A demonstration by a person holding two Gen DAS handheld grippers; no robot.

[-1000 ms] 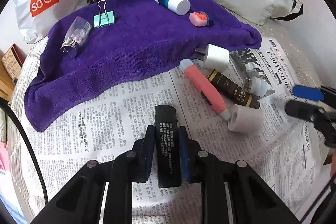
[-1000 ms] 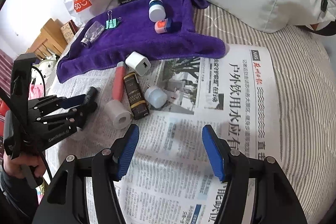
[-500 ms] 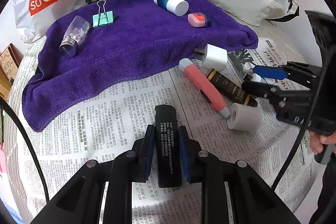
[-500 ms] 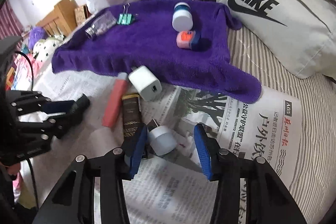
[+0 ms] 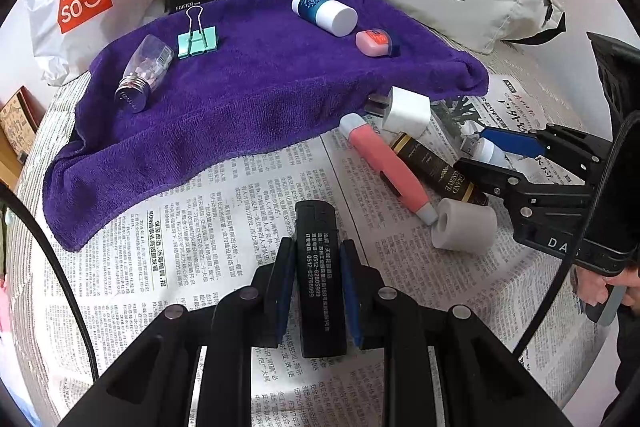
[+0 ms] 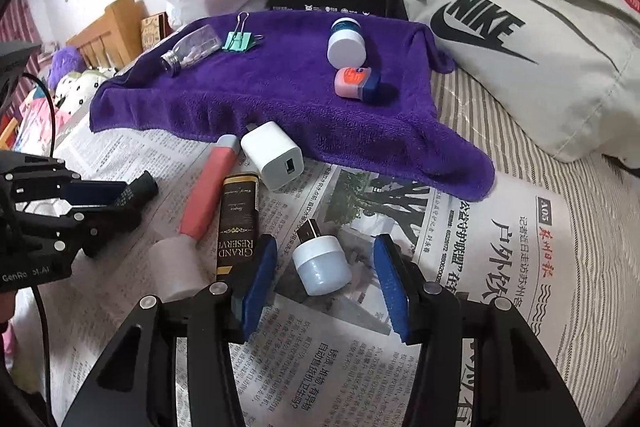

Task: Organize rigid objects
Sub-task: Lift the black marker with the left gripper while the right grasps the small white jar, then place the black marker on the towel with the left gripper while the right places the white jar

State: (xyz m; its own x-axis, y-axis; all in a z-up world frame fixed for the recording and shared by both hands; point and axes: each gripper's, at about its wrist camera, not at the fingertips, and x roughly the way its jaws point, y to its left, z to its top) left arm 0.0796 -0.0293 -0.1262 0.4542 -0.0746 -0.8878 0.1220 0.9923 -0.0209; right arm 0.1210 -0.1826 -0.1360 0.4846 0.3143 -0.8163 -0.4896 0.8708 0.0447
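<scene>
Firmly, your left gripper [image 5: 314,277] pinched the flat black printed bar [image 5: 318,267] over crinkled newspaper [image 5: 200,227]. Your right gripper [image 6: 325,281] gaped wide around the small rounded USB light [image 6: 322,265], fingers not touching it.

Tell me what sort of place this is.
Probably a bedroom at home: newspaper and a purple towel spread over striped bedding, a wooden headboard and soft toys behind.

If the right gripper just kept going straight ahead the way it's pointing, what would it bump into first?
Most likely the small USB night light, lying on the newspaper between the open right gripper fingers. Beyond it the line runs toward the purple towel, though depth is hard to judge in this fisheye view.
</scene>
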